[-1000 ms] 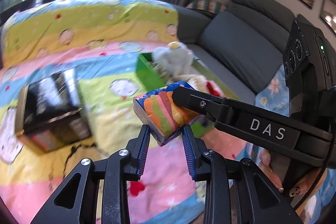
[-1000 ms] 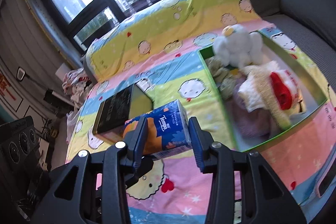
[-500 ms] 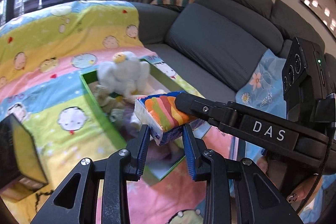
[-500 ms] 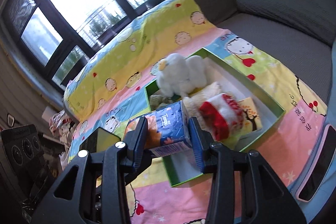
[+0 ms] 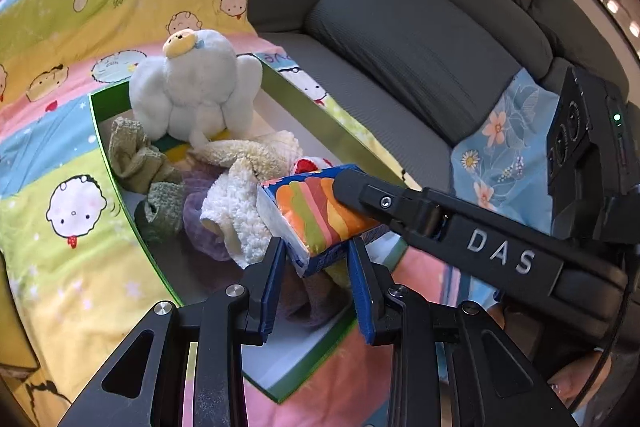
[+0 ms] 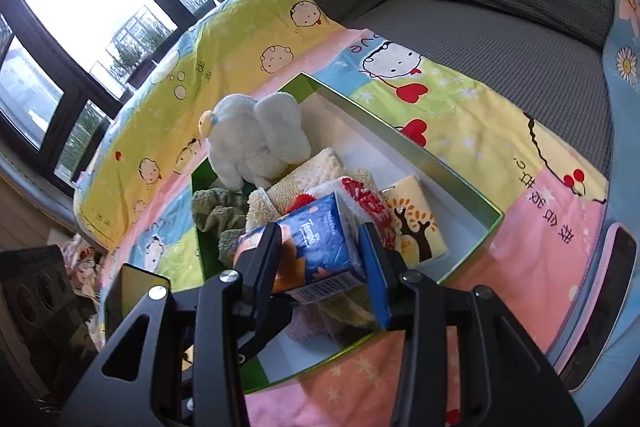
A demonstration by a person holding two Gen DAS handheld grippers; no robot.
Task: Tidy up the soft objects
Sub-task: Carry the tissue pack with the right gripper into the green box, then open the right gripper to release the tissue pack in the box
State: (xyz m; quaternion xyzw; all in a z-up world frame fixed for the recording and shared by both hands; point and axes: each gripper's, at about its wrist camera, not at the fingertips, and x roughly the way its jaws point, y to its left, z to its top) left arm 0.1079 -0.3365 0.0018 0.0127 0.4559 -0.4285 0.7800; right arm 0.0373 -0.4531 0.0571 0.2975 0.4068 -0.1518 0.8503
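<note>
1. Currently my left tongs clamp one end of the tissue pack.
2. Pack hangs above the green box, over the towels inside; white plush toy sits at the box's far end.
3. My right tongs clamp the pack's other end, pads pressed on both sides.
4. Box rests on the cartoon blanket, on the grey sofa.
</note>
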